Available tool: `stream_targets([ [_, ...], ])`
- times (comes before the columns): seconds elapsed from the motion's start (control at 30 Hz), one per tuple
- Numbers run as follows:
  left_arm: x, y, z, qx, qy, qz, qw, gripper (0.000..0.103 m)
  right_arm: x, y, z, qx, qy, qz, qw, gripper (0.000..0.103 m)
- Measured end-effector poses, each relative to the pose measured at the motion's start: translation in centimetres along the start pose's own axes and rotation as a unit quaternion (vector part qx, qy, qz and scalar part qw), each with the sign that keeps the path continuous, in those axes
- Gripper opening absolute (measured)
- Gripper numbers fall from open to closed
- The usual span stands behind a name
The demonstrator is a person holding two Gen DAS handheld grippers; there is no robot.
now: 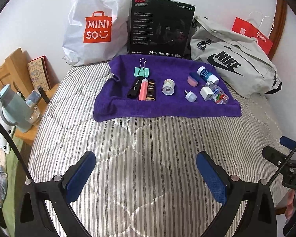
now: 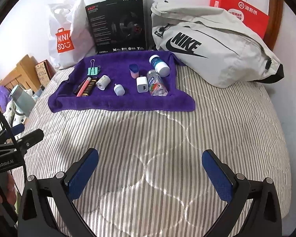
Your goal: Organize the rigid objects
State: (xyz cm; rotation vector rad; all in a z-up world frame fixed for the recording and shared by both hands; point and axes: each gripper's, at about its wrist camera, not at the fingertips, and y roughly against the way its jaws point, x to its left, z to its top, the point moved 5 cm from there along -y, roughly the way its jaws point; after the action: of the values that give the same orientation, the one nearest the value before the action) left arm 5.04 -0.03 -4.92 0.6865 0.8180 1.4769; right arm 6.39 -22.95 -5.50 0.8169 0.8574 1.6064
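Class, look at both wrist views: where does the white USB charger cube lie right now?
The white USB charger cube lies on the purple towel, right of centre, touching the clear bottle on its right, with the pink cap behind it.

A bed with a striped quilt (image 1: 148, 148) stands against a plain white wall (image 1: 39, 19). A wooden bedside stand (image 1: 7, 73) is at its left side.

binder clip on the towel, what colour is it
Mint green body with silver wire handles; the binder clip shows best in the left wrist view.
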Motion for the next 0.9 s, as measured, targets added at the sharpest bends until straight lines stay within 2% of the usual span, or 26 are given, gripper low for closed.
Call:
stream_targets([
  [0.3,0.3,1.6,0.1,-0.011,0.009,-0.002,0.9999,0.103,0.3,0.8,-0.5,-0.004,0.007,0.001,1.0,0.103],
  [0.9,-0.1,1.2,-0.4,-0.002,0.002,0.001,1.0,0.103,-0.6,0.8,-1.2,0.0,-0.003,0.0,1.0,0.103],
])
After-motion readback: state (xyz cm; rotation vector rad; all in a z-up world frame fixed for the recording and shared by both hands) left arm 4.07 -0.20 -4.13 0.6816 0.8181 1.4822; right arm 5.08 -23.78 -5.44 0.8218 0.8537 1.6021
